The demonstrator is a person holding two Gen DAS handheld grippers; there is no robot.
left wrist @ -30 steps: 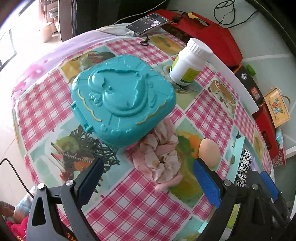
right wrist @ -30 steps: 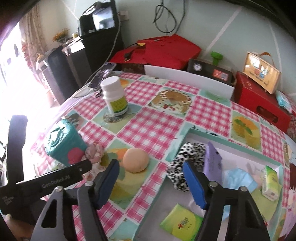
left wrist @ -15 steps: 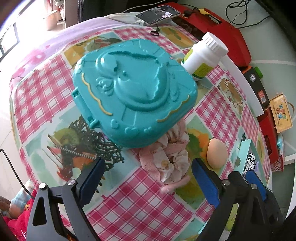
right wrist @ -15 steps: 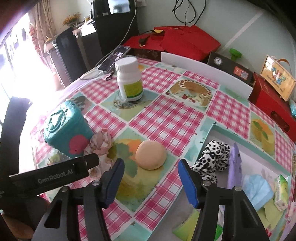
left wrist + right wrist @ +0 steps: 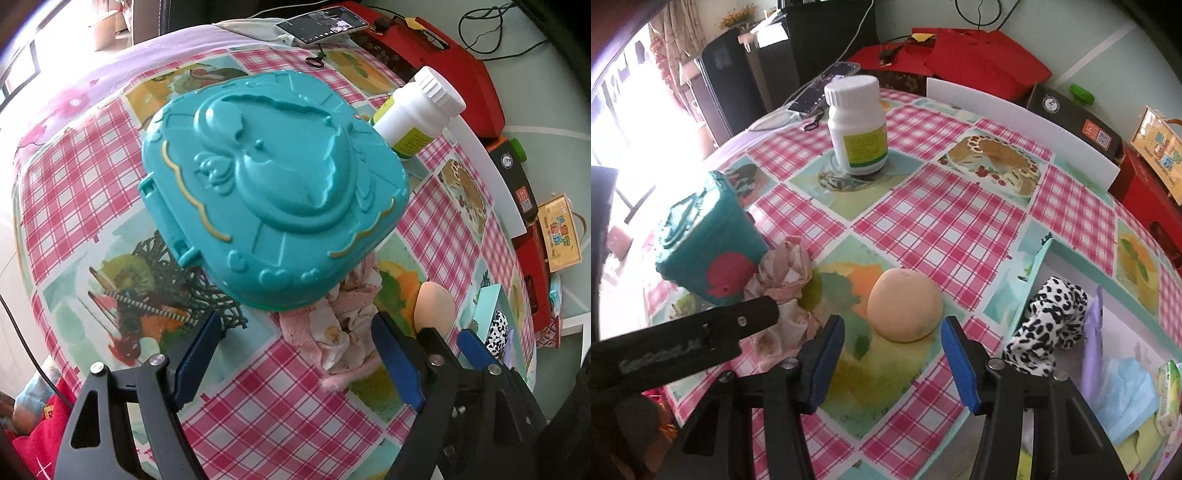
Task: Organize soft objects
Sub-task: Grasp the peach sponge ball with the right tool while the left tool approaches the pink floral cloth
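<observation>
Your right gripper (image 5: 892,363) hangs just short of the peach foam ball (image 5: 905,304) at frame centre, jaws closing with nothing between them yet. It looks light and squashy, so pinch across its middle, gently. Your left gripper (image 5: 295,356), also closing and empty, sits by the pink scrunchie (image 5: 343,321), possibly pinned under the teal case (image 5: 273,188).

A white pill bottle (image 5: 857,125) with a yellow-green label stands upright on the pink checked tablecloth (image 5: 945,229), well behind a teal plastic case (image 5: 273,192) embossed with a heart. A phone (image 5: 323,26) lies at the table's far edge with a small key (image 5: 317,61) just in front of it. Beyond the table sit red boxes (image 5: 975,51), a dark box (image 5: 1075,122) bearing a green knob (image 5: 1082,93), and a yellow gift bag (image 5: 1161,155).
</observation>
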